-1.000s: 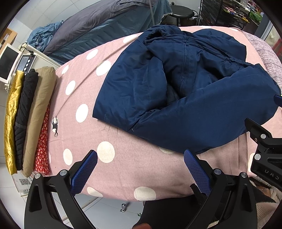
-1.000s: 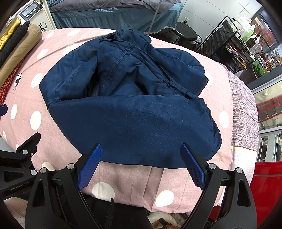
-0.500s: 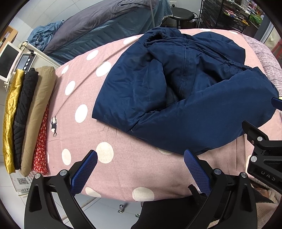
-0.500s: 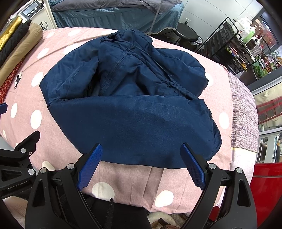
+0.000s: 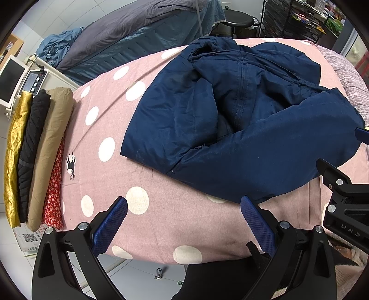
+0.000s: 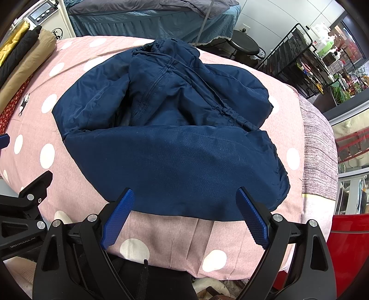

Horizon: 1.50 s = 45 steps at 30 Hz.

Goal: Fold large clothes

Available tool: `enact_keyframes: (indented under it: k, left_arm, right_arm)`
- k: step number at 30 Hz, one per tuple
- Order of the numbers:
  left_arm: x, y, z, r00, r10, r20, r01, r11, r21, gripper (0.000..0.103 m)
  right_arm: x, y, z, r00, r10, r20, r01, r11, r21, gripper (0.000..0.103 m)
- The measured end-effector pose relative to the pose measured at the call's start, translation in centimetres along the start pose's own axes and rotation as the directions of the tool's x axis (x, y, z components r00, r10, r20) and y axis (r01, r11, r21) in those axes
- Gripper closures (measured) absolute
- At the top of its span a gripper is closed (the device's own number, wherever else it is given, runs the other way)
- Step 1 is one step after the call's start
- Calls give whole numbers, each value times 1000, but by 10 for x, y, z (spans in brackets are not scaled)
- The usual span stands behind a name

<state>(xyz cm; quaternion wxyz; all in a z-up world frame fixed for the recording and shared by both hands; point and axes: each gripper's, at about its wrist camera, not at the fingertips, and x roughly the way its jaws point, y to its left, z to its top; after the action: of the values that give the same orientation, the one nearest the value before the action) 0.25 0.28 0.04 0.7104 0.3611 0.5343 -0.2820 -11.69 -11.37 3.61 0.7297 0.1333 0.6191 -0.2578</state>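
**A:** Where is the jacket?

**B:** Spread rumpled on the pink dotted sheet, its near hem folded up over the body and the zipper running away toward the hood at the far end.

**A:** And the claws?

**B:** Both hover at the near edge of the sheet, fingers spread wide, gripping nothing. In its own view the right claw frames the hem, blue pads just short of the cloth. The left claw sits over bare sheet, with the jacket ahead and to its right; its right pad is near the hem's corner.

**A:** Are they close together?

**B:** Side by side; each shows at the edge of the other's view.

**A:** What surrounds the sheet?

**B:** A row of folded clothes lies along the left edge: gold, black, tan and red floral. Beyond are a grey-covered bed, a black stool and a wire rack.
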Motion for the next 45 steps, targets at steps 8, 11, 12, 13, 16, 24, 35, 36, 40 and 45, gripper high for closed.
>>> enact_keyframes:
  k: [8,11,12,13,16,24,35,36,40,45]
  left_arm:
    - [0,-2,1,1000,0,0,0,1000,5,7]
    - [0,-3,1,1000,-2,0,2,1000,3,7]
    - [0,-2,1,1000,-2,0,2,1000,3,7]
    - [0,-2,1,1000,-3,0,3,1000,4,7]
    - [0,-2,1,1000,-2,0,2,1000,5,7]
    - [1,-2,2,1000,-8,-4,8,1000,7,7]
    - [9,-4,4,996,-80,-37,81,996,27,7]
    - [11,-2,4,994,-102,-44,103,994,21,7]
    - [18,11,12,995,-95,-7,95,996,-2,7]
    - [36,34,45,997,-69,26,69,997,-21,7]
  right_arm:
    - [0,0,0,1000,-1,0,1,1000,0,14]
    - [0,0,0,1000,-1,0,1,1000,0,14]
    - [0,0,0,1000,-1,0,1,1000,-1,14]
    - [0,0,0,1000,-1,0,1,1000,-1,14]
    - [0,1,0,1000,-3,2,3,1000,-2,14]
    - [0,2,1,1000,1,-2,-1,1000,1,14]
    - [2,-5,2,998,64,3,-64,998,24,14]
    - [0,-8,3,996,84,16,-85,996,34,14]
    - [-15,-24,11,984,110,138,-117,992,45,14]
    - [-9,-42,48,973,127,193,-126,992,-16,14]
